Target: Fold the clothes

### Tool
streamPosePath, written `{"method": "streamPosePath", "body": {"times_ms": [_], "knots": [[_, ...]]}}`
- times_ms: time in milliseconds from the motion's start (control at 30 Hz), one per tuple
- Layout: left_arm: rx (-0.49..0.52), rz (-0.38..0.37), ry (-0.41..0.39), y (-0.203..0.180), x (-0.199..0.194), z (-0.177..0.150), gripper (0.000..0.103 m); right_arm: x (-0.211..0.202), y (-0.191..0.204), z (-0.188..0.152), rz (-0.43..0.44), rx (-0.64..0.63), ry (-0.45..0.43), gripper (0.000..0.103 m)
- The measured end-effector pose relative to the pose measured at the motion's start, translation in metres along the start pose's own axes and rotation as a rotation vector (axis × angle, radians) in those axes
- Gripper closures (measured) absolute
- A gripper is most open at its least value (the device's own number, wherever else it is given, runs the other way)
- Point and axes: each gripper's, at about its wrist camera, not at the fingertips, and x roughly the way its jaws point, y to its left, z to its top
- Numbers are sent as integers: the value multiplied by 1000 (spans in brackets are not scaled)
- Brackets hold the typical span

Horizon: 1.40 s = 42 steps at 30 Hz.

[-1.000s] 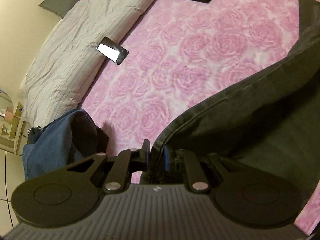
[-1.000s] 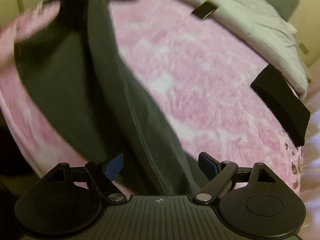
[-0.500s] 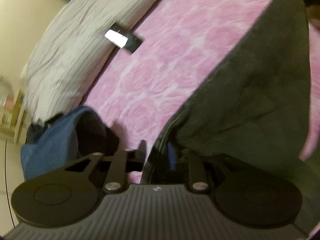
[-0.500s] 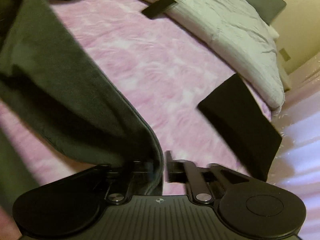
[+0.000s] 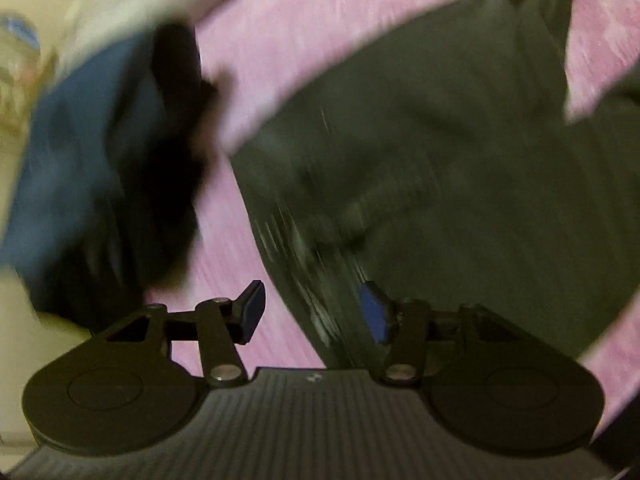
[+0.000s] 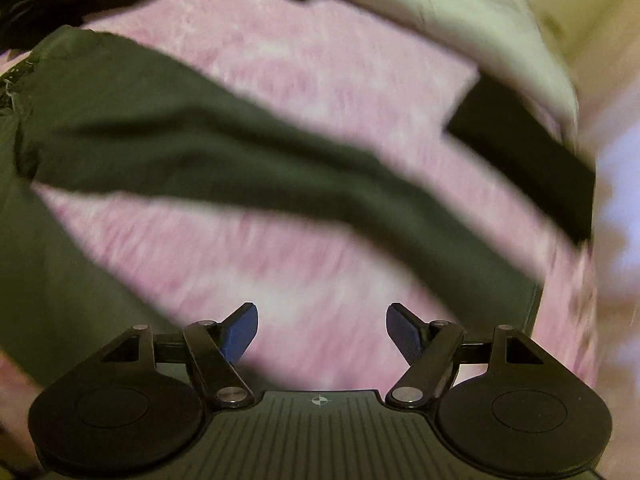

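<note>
The dark trousers point(image 5: 460, 128) are lying spread on the pink blanket point(image 5: 304, 28). The left gripper point(image 5: 314, 314) is opening, with the trousers' edge between its fingers but not pressed. The right gripper point(image 6: 322, 330) is staying wide apart over the blanket, holding nothing.

Dark olive-grey trousers point(image 5: 460, 128) lie on a pink mottled blanket point(image 6: 320, 80); blue and black clothes point(image 5: 100, 152) at 9 o'clock; pale grey duvet point(image 6: 440, 0) at 12.
</note>
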Motion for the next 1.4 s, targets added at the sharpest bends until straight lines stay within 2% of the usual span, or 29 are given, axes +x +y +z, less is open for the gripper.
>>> {"method": "streamPosePath", "body": {"times_ms": [100,167,233,267,333,400,467,500,600,700,733,800,867,933,1033,1067,1100,1133,1200,1300,1333,1400], "knots": [[-93,-64,61,-8,13,-41,51,-7,6,-42,-33,166,59,29],[-139,-85,84,-14,23,-60,45,-15,2,-64,-54,306,60,29],[-175,-110,87,-17,34,-70,44,-21,-4,-83,-72,443,57,29],[-197,-123,85,-16,39,-75,44,-24,-8,-93,-81,509,56,26],[-255,-153,83,-14,49,-83,45,-28,-16,-112,-91,641,55,15],[-322,-187,81,-10,52,-89,53,-30,-26,-130,-91,763,58,13],[-329,-195,70,-10,48,-90,81,-36,-37,-146,-85,867,49,13],[-317,-198,62,-11,44,-90,86,-40,-43,-153,-82,917,43,13],[-276,-145,26,-21,21,-90,90,-43,-61,-175,-84,1044,14,13],[-293,-88,27,-24,-7,-98,93,-42,-80,-197,-61,1144,-13,13],[-301,-69,28,-25,-17,-101,103,-40,-85,-202,-47,1170,-22,13],[-290,0,96,-26,-21,-113,103,-37,-95,-212,-5,1227,-58,13],[-304,16,153,-23,-20,-123,103,-31,-103,-220,40,1296,-90,13],[-322,25,161,-20,-23,-124,103,-25,-112,-228,78,1368,-117,13],[-363,-5,130,-20,-24,-109,103,-19,-123,-239,109,1461,-144,14],[-369,-16,121,-22,-22,-103,101,-18,-126,-242,111,1480,-146,31],[-366,-30,114,-25,-19,-97,99,-19,-130,-243,110,1492,-145,84],[-356,-42,105,-31,-16,-91,95,-20,-135,-244,115,1507,-139,97],[-330,-63,85,-43,-12,-79,90,-29,-149,-241,107,1504,-125,97],[-302,-80,63,-55,-10,-72,86,-58,-169,-221,17,1367,-177,98],[-296,-84,57,-58,-10,-70,80,-68,-175,-214,-12,1321,-197,98],[-302,-88,57,-59,-6,-71,67,-66,-183,-206,-38,1256,-169,97]]}}
